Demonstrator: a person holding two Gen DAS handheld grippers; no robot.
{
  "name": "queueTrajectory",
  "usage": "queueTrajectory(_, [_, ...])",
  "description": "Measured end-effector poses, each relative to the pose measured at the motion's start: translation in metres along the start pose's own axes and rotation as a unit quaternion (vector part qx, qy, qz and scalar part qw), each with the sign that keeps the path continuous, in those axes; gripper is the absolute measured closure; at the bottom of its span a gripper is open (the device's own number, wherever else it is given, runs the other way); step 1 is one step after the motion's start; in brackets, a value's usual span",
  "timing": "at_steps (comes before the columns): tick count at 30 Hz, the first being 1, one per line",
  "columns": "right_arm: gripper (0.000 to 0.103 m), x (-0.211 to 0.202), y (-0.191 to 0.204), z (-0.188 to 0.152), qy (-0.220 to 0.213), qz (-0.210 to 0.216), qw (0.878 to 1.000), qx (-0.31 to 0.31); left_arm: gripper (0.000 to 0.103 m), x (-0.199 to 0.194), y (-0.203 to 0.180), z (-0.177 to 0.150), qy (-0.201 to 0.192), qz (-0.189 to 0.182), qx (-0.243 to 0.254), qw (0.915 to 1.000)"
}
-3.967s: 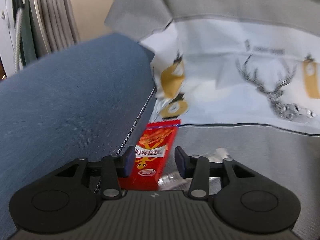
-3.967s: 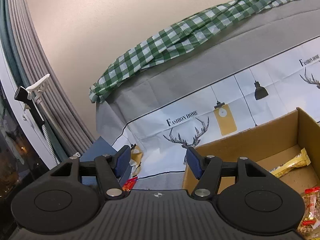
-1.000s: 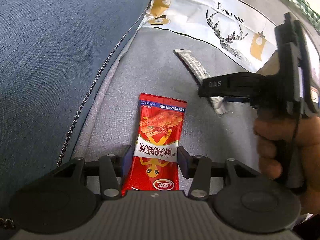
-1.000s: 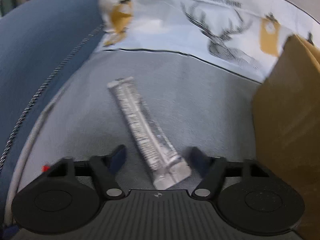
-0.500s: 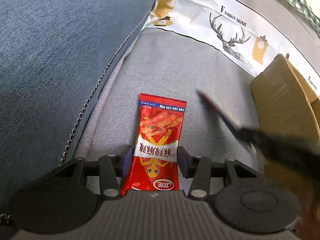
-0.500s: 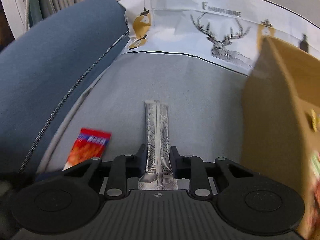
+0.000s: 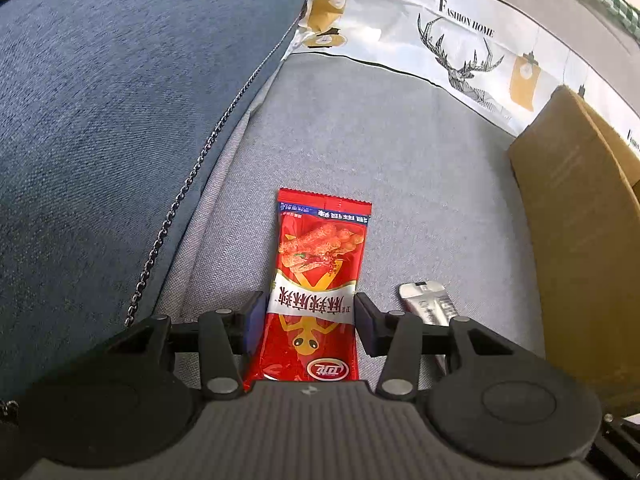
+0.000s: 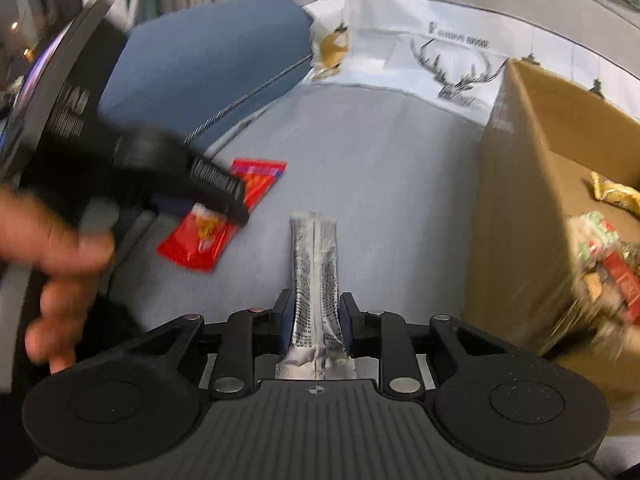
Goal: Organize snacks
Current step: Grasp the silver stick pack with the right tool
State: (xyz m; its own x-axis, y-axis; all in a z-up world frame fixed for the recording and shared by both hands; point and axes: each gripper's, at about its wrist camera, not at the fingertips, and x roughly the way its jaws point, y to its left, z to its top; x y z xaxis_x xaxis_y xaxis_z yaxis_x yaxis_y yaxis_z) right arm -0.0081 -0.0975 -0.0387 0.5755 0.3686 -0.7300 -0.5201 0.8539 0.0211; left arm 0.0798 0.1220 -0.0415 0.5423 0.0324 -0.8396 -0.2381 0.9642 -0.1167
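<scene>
The left gripper [image 7: 310,326] hangs over the grey seat [image 7: 380,152] with its jaws about half open, one on each side of the red packet [image 7: 320,280]. The packet lies flat on the seat, its lower part between the fingers; the left pad looks to be at the packet's edge and the right pad just beside it, so whether they press on it cannot be told. The right gripper [image 8: 314,322] is closed down narrow on the silver stick [image 8: 316,280], its pads pressing both long sides near the lower end, while the rest of the stick points away from the camera, up the picture. In the left wrist view the tip of the same stick [image 7: 430,304] shows just right of the left gripper's right finger. The cardboard box [image 8: 520,208] stands on the seat at the right, and several snacks [image 8: 604,256] lie inside it, blurred. A blue cushion [image 7: 120,100] with a chain trim bounds the seat at the left, and a white cloth [image 7: 460,32] printed with a deer runs along the back. In the right wrist view a hand [image 8: 52,240] holds the left gripper's handle above the red packet [image 8: 224,224].
</scene>
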Motion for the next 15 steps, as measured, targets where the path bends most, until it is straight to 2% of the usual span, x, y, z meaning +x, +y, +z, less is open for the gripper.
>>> queueTrajectory(4, [0.070,0.007,0.004,-0.004,-0.003,0.016,1.000,-0.016,0.051,0.001,-0.005,-0.001,0.005,-0.004,0.017,0.9998])
queueTrajectory(6, [0.059,0.011,0.004,-0.003,-0.008,0.015,1.000,-0.022,0.049,0.002,-0.007,-0.001,0.005,-0.010,0.024,0.9996])
queueTrajectory(8, [0.053,0.015,0.001,-0.001,-0.011,0.020,1.000,-0.011,0.045,0.005,-0.009,0.000,0.008,-0.014,0.030,0.9994])
queueTrajectory(12, [0.052,0.026,-0.006,0.003,-0.009,0.031,0.999,0.013,0.036,0.008,-0.016,-0.002,0.010,-0.008,0.047,0.9988])
queueTrajectory(15, [0.052,0.035,-0.009,0.002,0.000,0.037,0.999,0.021,0.034,0.012,-0.024,-0.003,0.010,0.004,0.067,0.9977])
